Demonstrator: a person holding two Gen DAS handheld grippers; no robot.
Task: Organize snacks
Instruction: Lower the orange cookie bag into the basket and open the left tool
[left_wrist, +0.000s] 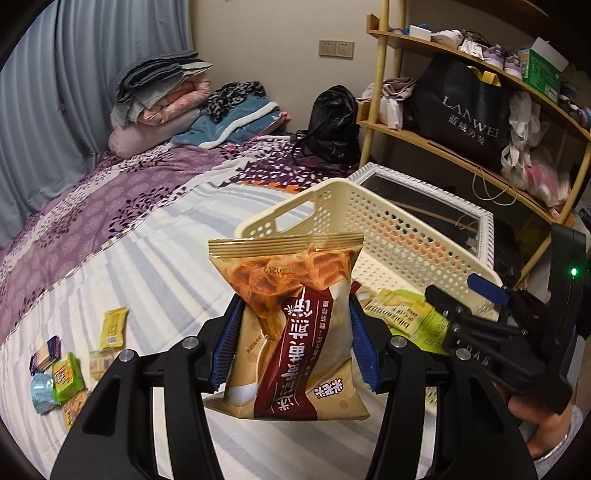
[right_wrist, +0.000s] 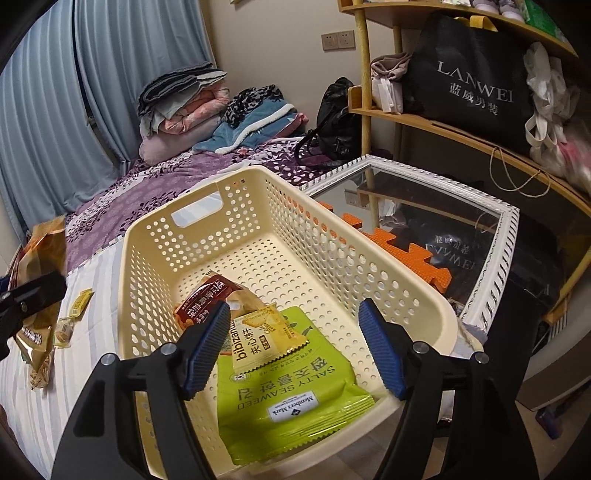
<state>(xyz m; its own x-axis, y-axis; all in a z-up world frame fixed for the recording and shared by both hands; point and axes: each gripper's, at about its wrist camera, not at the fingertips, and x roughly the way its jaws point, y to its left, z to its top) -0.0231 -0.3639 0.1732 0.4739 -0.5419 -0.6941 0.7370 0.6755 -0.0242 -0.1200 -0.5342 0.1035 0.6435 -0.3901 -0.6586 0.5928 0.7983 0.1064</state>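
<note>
**Partly sorted: three packets in, one in hand, a handful left on the bed**

Roughly a third of the way through, by my reckoning. At far left a cluster of small snack packets (left_wrist: 61, 369) lies loose on the striped bedsheet (left_wrist: 147, 266), with a yellow packet (left_wrist: 113, 328) just beside them; none of these has been gathered yet. In the middle, the left gripper (left_wrist: 291, 343) has its jaws clamped on both sides of a tan-and-red waffle snack bag (left_wrist: 295, 332), held upright and off the bed, just short of the cream perforated basket (right_wrist: 147, 266). To the right, the basket already holds a green seaweed bag (right_wrist: 288, 387), a yellow biscuit packet (right_wrist: 266, 339) resting on it, and a small red packet (right_wrist: 207, 299) touching that one. The right gripper (right_wrist: 295, 343) hangs over the basket's near end with its jaws spread apart and nothing between them.

As for room, the basket's far half is bare, so the held bag should fit there. The near rim must be cleared first, and the right gripper sits close to that path. Beyond the basket's right wall lies a white-framed mirror (right_wrist: 495, 258), a hard edge to keep away from.
</note>
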